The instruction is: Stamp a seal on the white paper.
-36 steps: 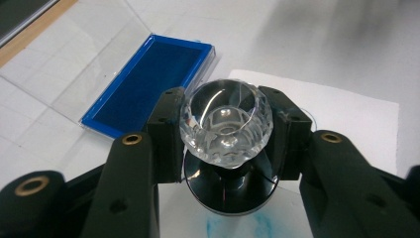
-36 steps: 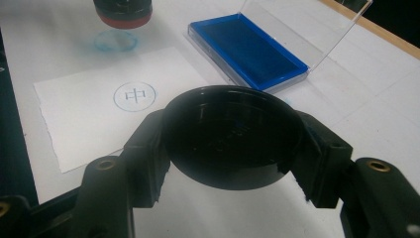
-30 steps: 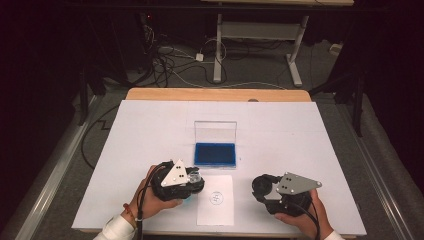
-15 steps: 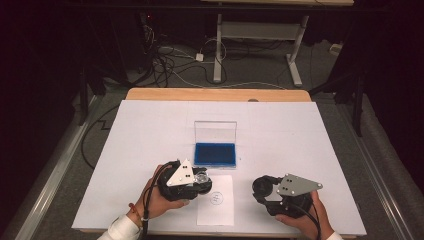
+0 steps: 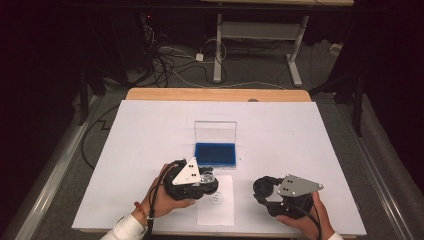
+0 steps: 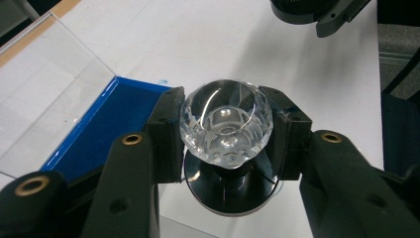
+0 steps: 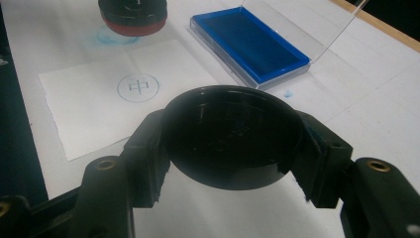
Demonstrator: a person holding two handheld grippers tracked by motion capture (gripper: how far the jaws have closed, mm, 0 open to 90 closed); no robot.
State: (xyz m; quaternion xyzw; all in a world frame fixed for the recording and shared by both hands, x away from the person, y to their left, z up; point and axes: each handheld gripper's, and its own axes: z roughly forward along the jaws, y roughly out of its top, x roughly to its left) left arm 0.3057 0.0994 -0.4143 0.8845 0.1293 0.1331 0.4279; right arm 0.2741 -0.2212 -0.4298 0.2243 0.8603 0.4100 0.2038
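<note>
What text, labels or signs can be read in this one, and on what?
"中" in a blue ring, stamped on the paper.
Faint raised marks inside the black cap held by the right gripper: too blurred to read.
Nothing else legible.

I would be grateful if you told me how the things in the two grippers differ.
The left gripper holds the stamp by its clear faceted knob, its black base low over the paper; the right gripper holds a plain black round cap, opaque and knobless. The stamp hangs beside the blue ink pad; the cap sits off the paper's right edge. Both are round and clamped between shut jaws.
</note>
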